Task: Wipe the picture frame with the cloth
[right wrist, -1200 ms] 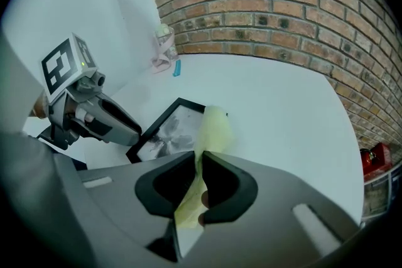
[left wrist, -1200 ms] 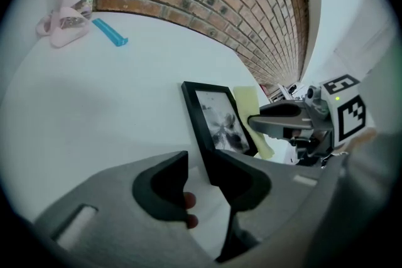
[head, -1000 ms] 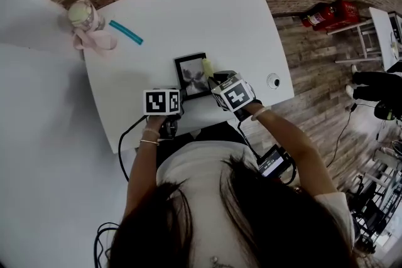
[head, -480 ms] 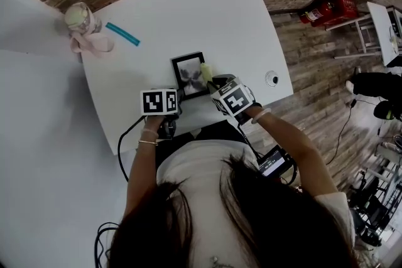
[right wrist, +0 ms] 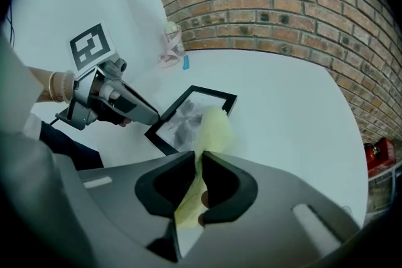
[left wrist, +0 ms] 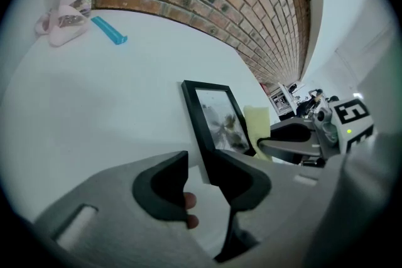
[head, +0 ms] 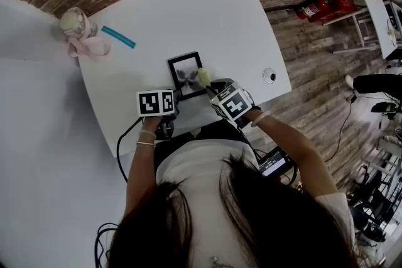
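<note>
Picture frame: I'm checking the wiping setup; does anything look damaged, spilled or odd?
Nothing stands out. The picture frame lies on the table with no visible damage, the cloth on its right side; nothing is spilled.

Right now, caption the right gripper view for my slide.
Right tongs press a yellow cloth on the black picture frame; left tongs hold its corner.
</note>
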A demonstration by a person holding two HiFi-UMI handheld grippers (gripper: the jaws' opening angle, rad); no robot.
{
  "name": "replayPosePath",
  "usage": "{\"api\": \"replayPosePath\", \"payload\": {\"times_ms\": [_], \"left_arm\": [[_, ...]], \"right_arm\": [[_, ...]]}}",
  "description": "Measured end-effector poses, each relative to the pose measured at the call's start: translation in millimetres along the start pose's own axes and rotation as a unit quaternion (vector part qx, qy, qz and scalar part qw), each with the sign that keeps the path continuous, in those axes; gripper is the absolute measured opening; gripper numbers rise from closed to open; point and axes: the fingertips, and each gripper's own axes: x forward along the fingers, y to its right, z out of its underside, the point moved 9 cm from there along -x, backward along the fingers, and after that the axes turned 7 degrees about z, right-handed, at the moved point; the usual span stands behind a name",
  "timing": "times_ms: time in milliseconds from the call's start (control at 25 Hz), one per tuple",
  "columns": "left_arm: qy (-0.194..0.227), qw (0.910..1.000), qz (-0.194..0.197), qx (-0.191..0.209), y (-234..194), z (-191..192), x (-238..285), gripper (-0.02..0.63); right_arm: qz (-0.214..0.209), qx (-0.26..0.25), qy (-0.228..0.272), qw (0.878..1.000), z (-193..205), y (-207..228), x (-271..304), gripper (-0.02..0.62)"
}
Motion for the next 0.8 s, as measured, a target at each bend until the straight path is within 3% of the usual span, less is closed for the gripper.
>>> {"api": "replayPosePath", "payload": {"times_ms": [800], "left_arm": [[-0.001, 1.0000, -0.001, 0.001, 2.2, 0.1, 0.0, 0.129]], "right_arm": [[-0.009, 0.011, -0.012, 1.000, 17.4, -4.5, -10.2, 0.044]]}}
